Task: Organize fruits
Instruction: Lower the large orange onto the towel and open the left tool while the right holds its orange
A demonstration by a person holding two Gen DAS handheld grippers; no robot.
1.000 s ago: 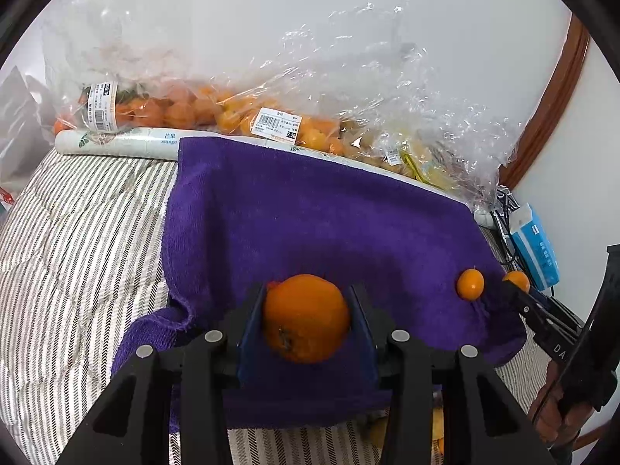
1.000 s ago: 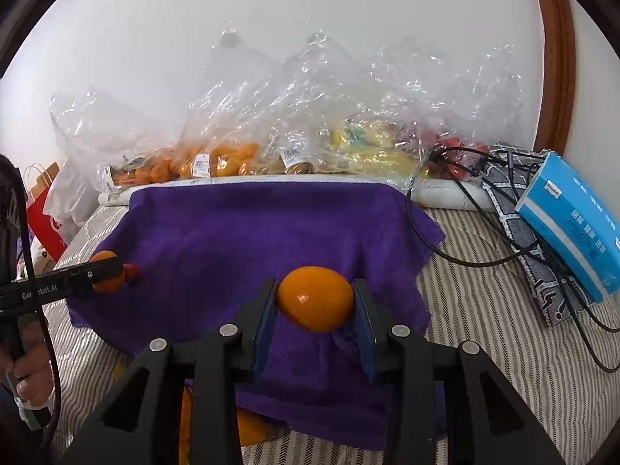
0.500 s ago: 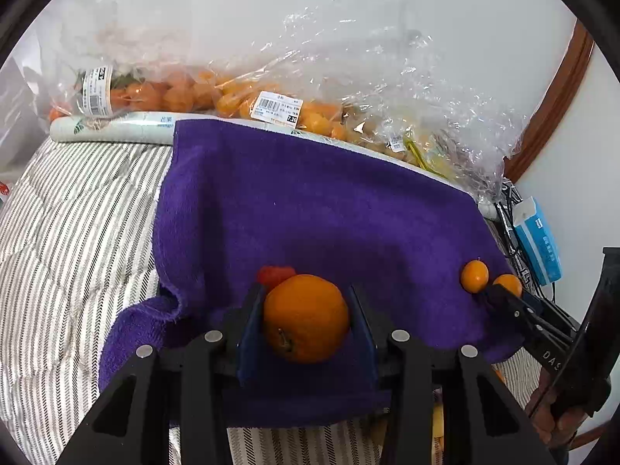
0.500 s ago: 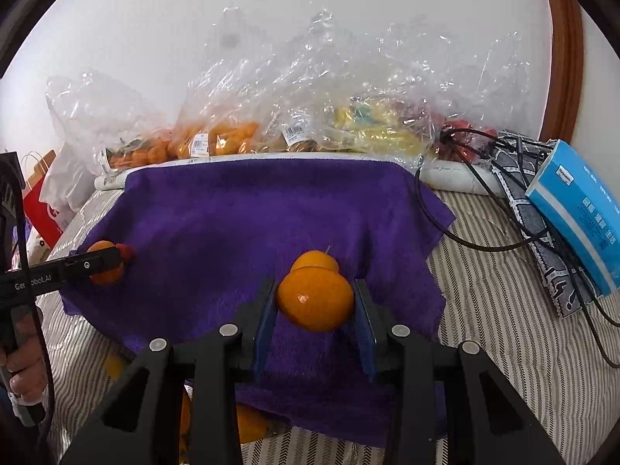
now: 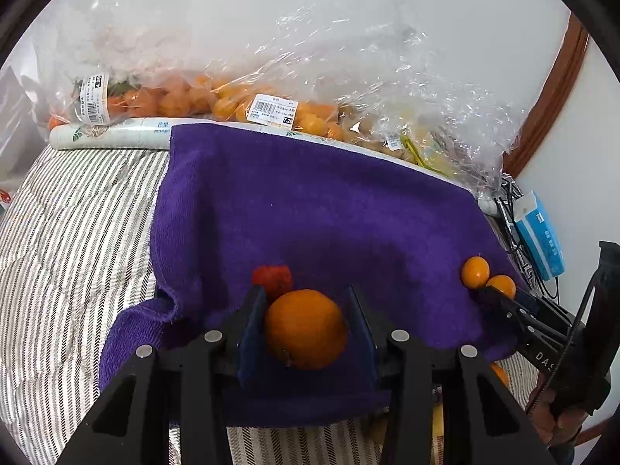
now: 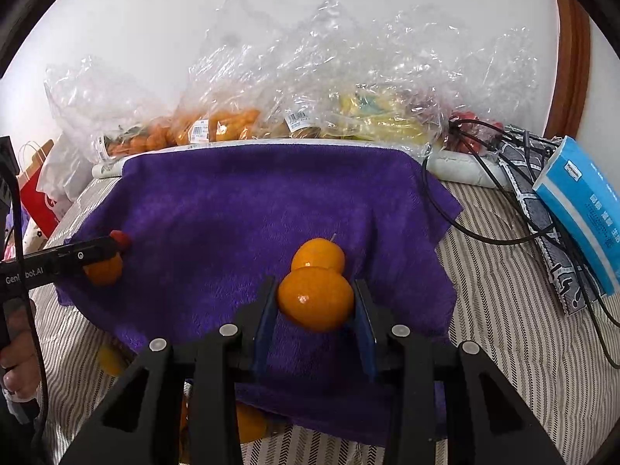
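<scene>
Oranges are clamped over the purple towel [image 5: 329,209]: one orange [image 5: 305,328] in the left gripper [image 5: 306,329], another orange [image 6: 316,297] in the right gripper [image 6: 316,302]. Both jaws are closed snugly on fruit.

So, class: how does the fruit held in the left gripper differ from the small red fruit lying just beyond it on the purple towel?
The orange fruit is clamped between the left gripper's fingers; the red fruit lies free on the purple towel. The orange fruit is larger and smooth-skinned; the red fruit looks smaller and rough. Both are roundish.
</scene>
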